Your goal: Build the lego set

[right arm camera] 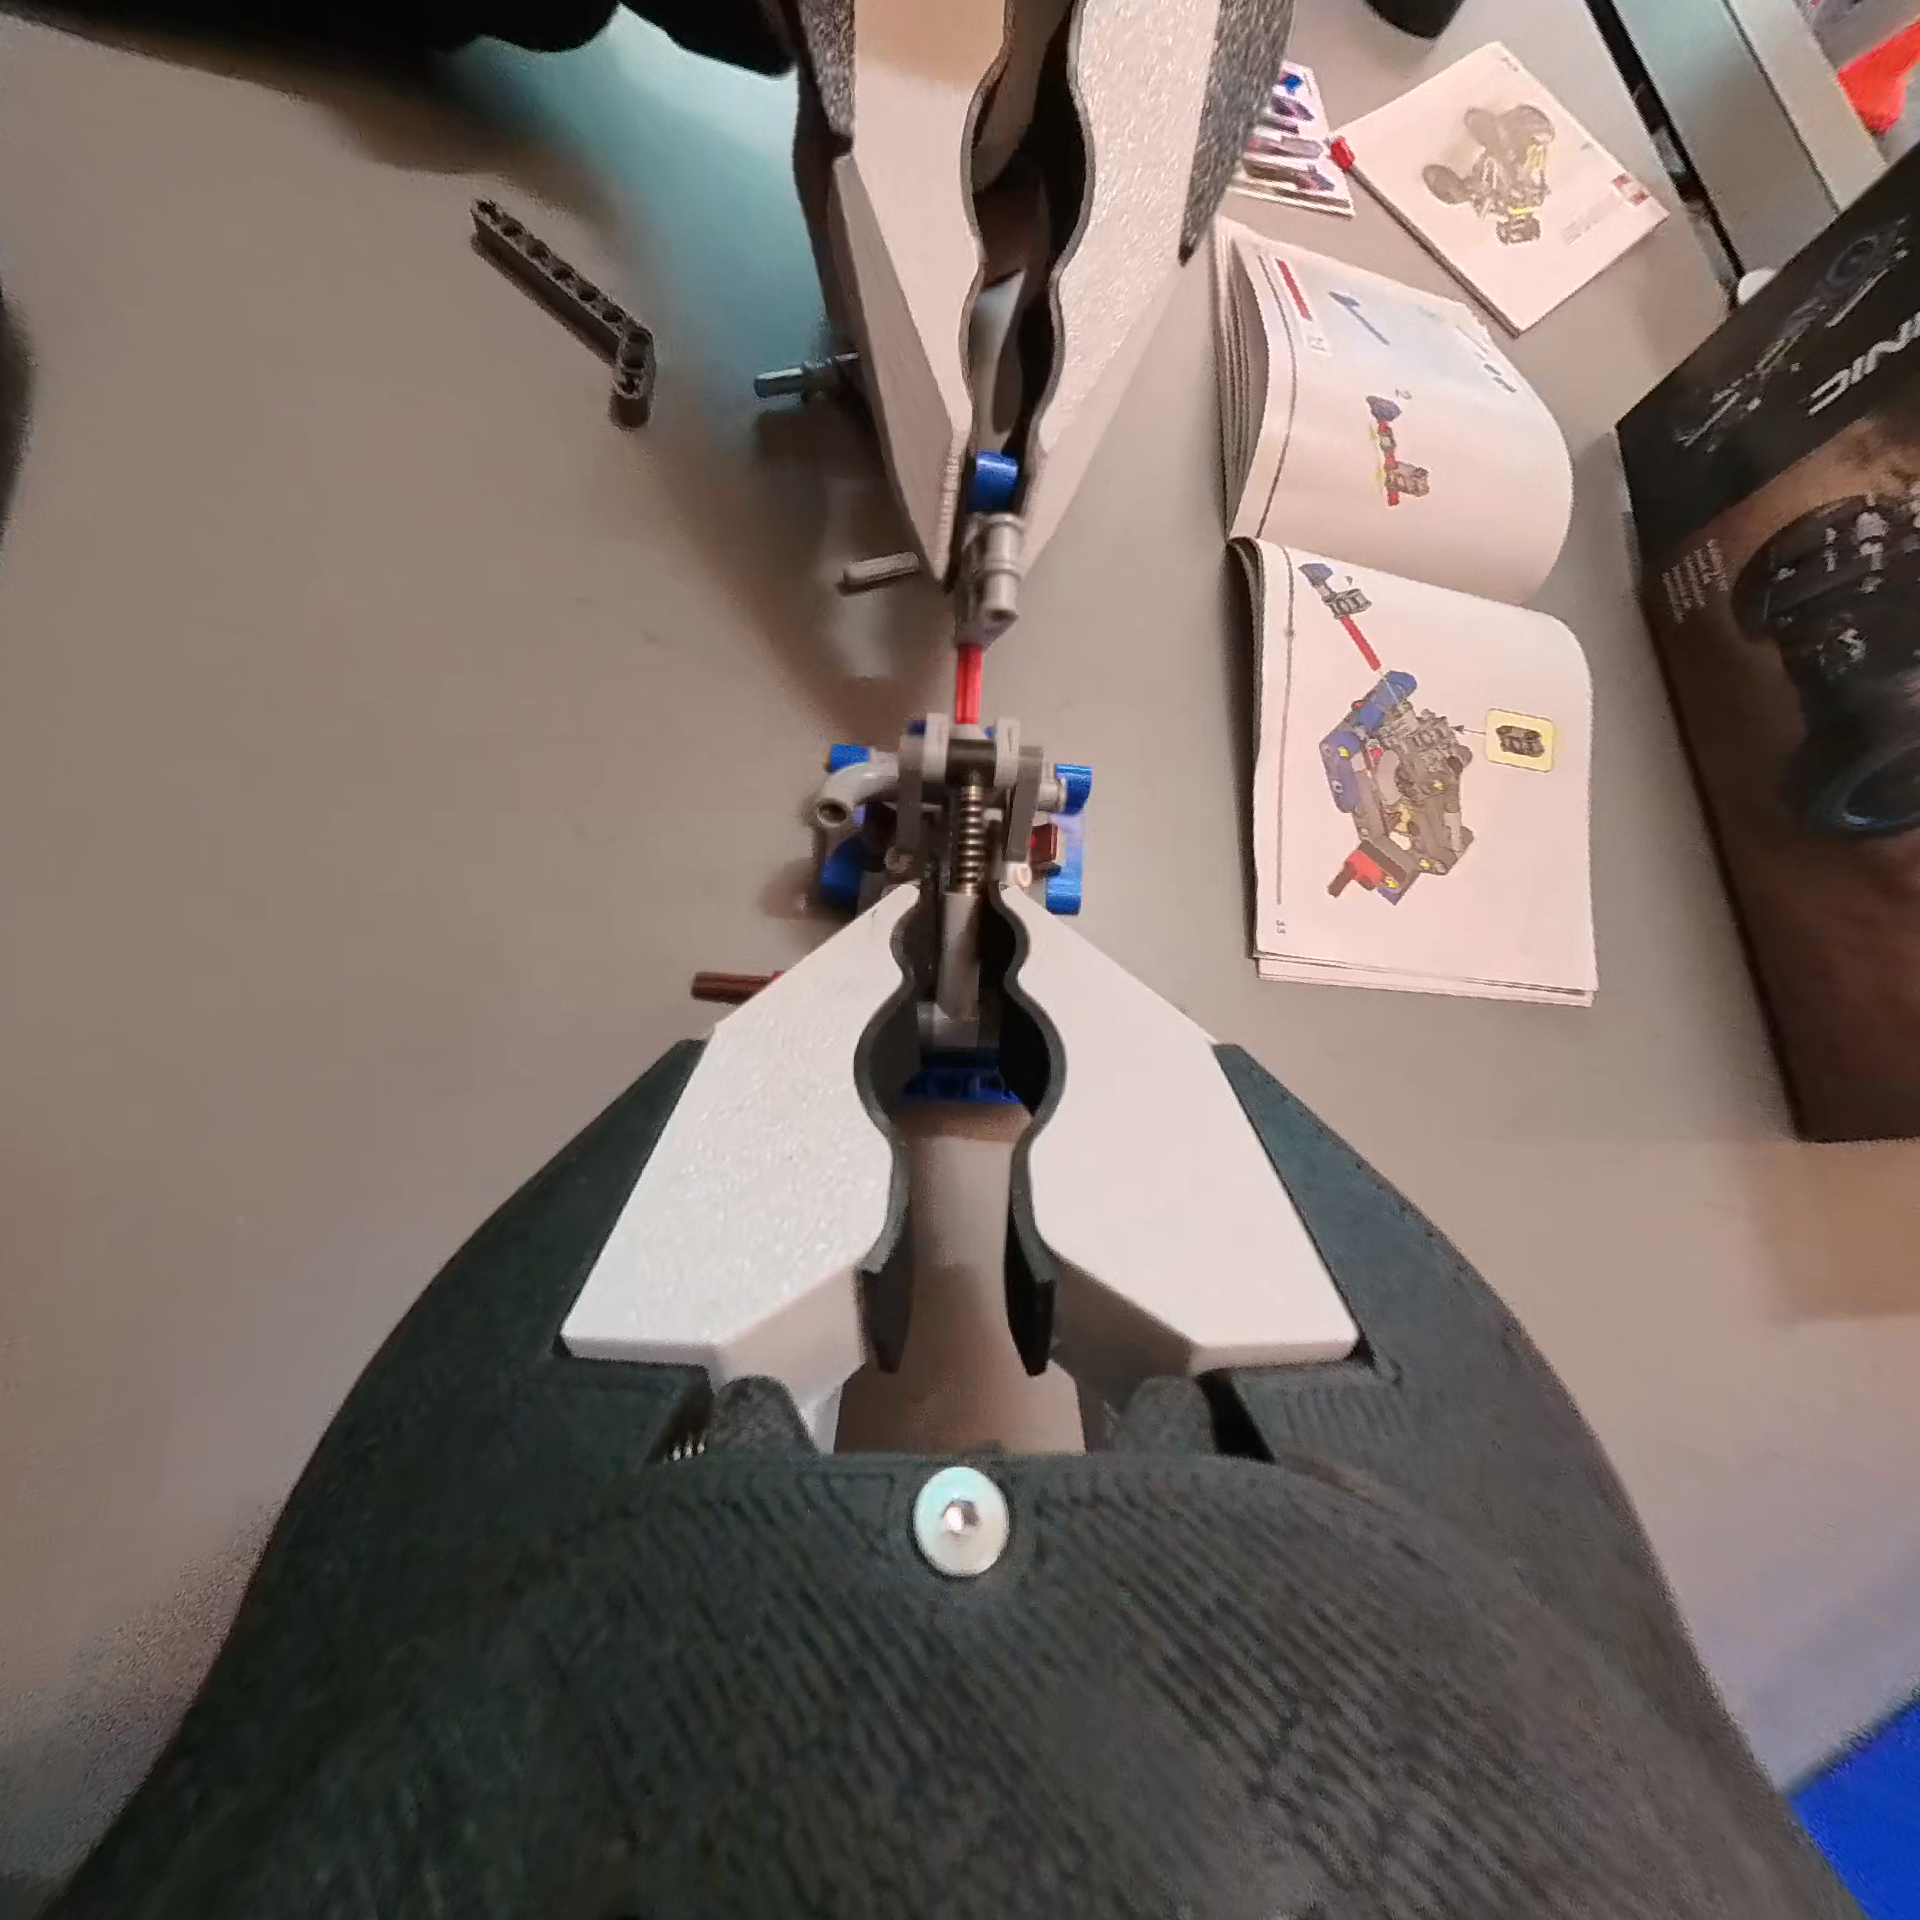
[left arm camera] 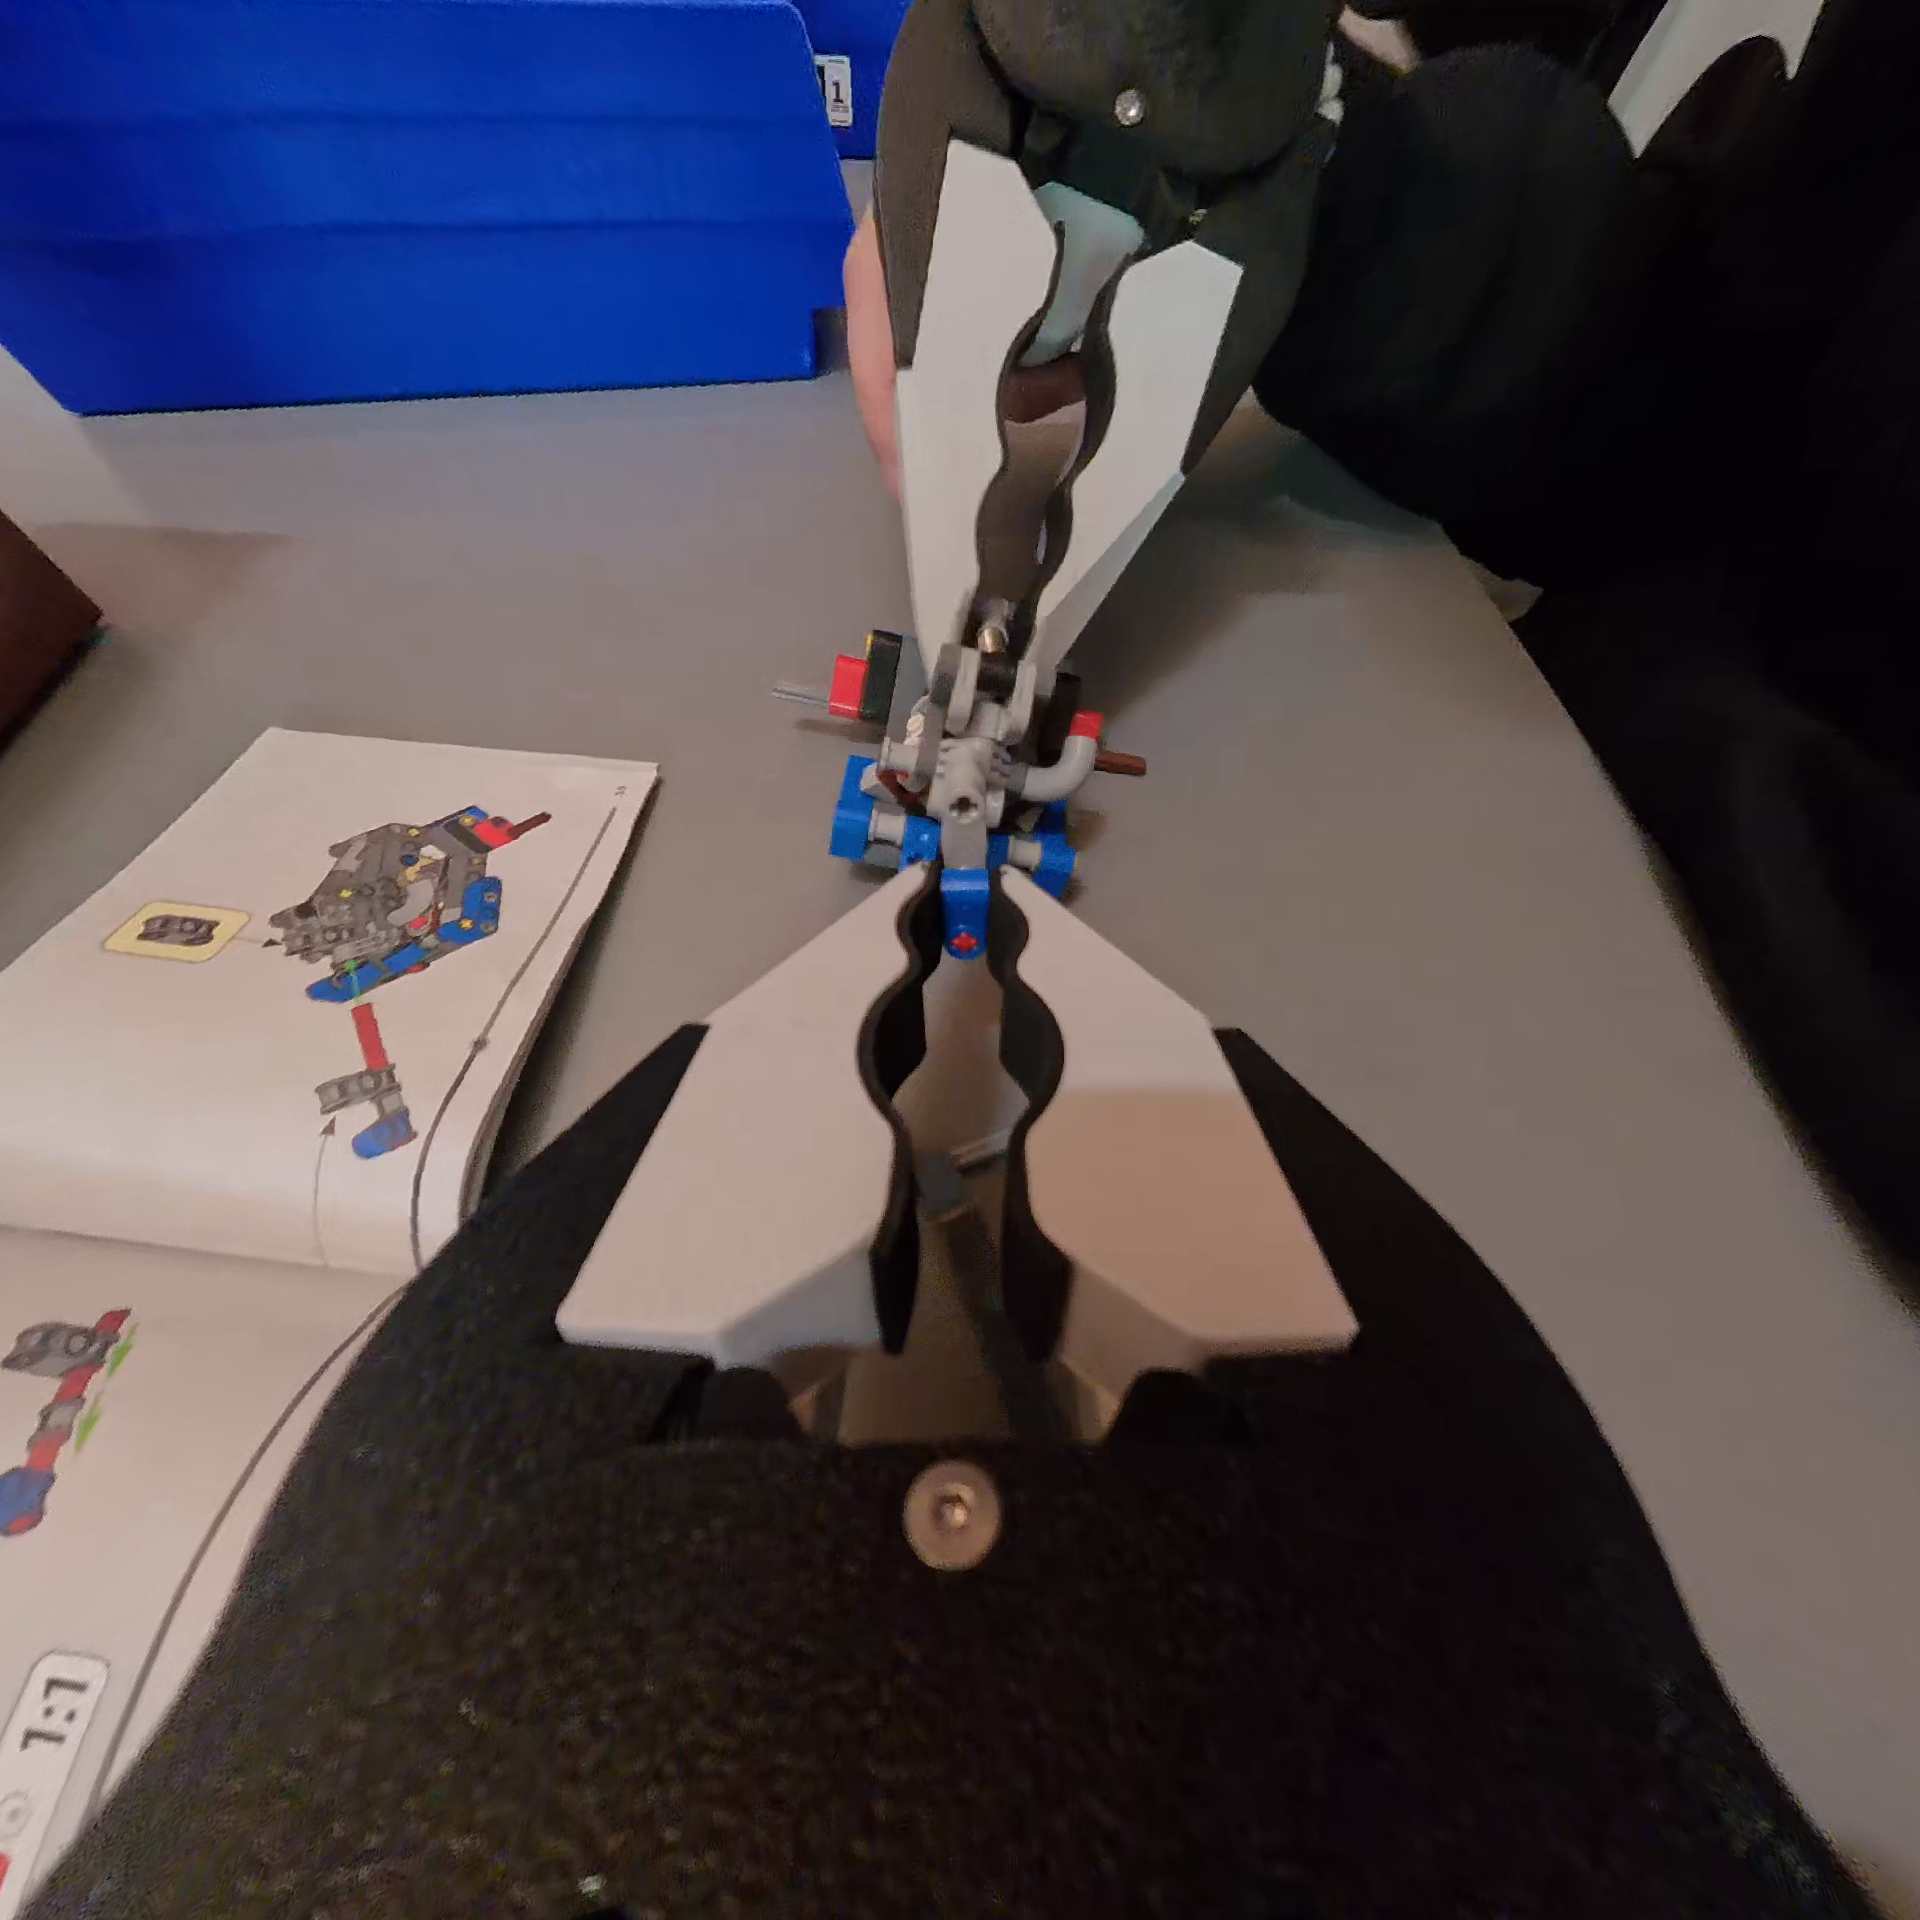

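Note:
A small grey and blue lego model stands on the grey table. My left gripper is shut on a blue connector at the model's near side. In the right wrist view that connector carries a grey connector and a red axle that reaches the model. My right gripper is shut on the model's grey spring strut from the opposite side. In the left wrist view it comes in from above.
An open instruction booklet lies left of the model. Blue bins stand behind it. A dark L-shaped beam, loose pins, a brown axle, a second booklet and a black box lie around. Spacing between my two grippers at the tips: around 6 centimeters.

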Tool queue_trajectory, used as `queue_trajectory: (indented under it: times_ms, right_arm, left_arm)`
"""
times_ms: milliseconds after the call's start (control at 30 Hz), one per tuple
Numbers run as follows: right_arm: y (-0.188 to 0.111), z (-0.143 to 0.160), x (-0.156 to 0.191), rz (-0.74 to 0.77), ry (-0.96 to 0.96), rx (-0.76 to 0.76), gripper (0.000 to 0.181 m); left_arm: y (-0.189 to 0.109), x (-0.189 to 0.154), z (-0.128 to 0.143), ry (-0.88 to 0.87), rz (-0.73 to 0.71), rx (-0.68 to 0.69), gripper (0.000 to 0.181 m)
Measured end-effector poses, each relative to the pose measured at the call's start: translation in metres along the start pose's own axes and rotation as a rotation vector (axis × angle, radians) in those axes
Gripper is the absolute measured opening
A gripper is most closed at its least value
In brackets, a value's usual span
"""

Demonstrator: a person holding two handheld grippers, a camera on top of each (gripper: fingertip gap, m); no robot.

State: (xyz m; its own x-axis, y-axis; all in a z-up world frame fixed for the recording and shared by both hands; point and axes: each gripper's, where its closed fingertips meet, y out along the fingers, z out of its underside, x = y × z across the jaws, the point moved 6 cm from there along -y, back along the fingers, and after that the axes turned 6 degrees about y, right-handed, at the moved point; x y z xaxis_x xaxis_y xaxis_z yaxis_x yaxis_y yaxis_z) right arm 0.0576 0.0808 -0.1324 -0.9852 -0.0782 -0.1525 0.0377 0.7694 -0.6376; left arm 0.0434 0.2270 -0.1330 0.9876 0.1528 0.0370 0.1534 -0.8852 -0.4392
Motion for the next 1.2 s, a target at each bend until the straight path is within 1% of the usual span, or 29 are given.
queue_trajectory:
  times_ms: [67,200,300,333,400,433,467,533,567,633,667,767,867,900,967,1033,1200]
  right_arm:
    - [-0.001,-0.003,-0.001,0.035,-0.008,0.012,0.019]
    - [0.001,-0.005,0.002,0.012,-0.012,0.03,0.007]
    - [0.001,-0.005,0.0,0.021,-0.016,0.038,0.006]
    - [0.0,-0.005,0.0,0.031,-0.014,0.048,0.008]
    - [-0.011,-0.005,-0.003,0.089,-0.007,0.086,0.028]
    - [-0.019,-0.01,-0.004,0.111,0.002,0.069,0.027]
    - [-0.026,-0.019,-0.004,0.126,0.017,0.018,0.025]
    - [-0.034,-0.04,-0.004,0.136,0.069,-0.121,0.022]
    - [-0.033,-0.049,-0.001,0.103,0.088,-0.173,0.022]
    - [-0.024,-0.06,0.003,0.061,0.094,-0.222,0.022]
    - [-0.02,-0.062,0.005,0.039,0.085,-0.232,0.017]
    - [-0.013,-0.066,0.007,0.022,0.073,-0.263,0.003]
    - [-0.011,-0.067,0.009,0.015,0.031,-0.258,0.002]
    - [-0.01,-0.066,0.01,0.017,0.013,-0.236,0.002]
    - [-0.006,-0.063,0.009,0.051,-0.019,-0.173,0.002]
    - [-0.003,-0.061,0.01,0.056,-0.034,-0.132,0.002]
    - [0.001,-0.059,0.01,0.104,-0.085,-0.074,0.002]
  left_arm:
    - [-0.001,0.0,-0.002,0.011,0.0,-0.023,0.004]
    - [0.001,-0.001,-0.003,0.012,0.008,-0.023,0.004]
    - [0.0,0.0,-0.002,0.016,0.002,-0.016,0.004]
    - [-0.001,0.0,-0.001,0.02,-0.005,-0.009,0.004]
    - [-0.007,0.0,-0.004,0.03,-0.025,-0.025,0.004]
    - [-0.011,0.0,-0.009,0.033,-0.033,-0.056,0.004]
    - [-0.014,-0.001,-0.015,0.034,-0.035,-0.099,0.004]
    - [-0.019,-0.002,-0.03,0.022,-0.031,-0.192,0.004]
    - [-0.02,-0.003,-0.036,0.016,-0.018,-0.23,0.004]
    - [-0.021,-0.006,-0.045,0.017,-0.006,-0.279,0.004]
    - [-0.021,-0.008,-0.046,0.023,0.005,-0.282,0.004]
    - [-0.022,-0.013,-0.046,0.045,0.006,-0.273,0.004]
    - [-0.023,-0.015,-0.043,0.056,0.013,-0.252,0.004]
    - [-0.022,-0.015,-0.04,0.071,0.006,-0.213,0.004]
    - [-0.02,-0.012,-0.036,0.101,-0.05,-0.12,0.01]
    - [-0.018,-0.014,-0.034,0.113,-0.039,-0.059,0.006]
    - [-0.016,-0.013,-0.032,0.142,-0.084,-0.01,0.006]
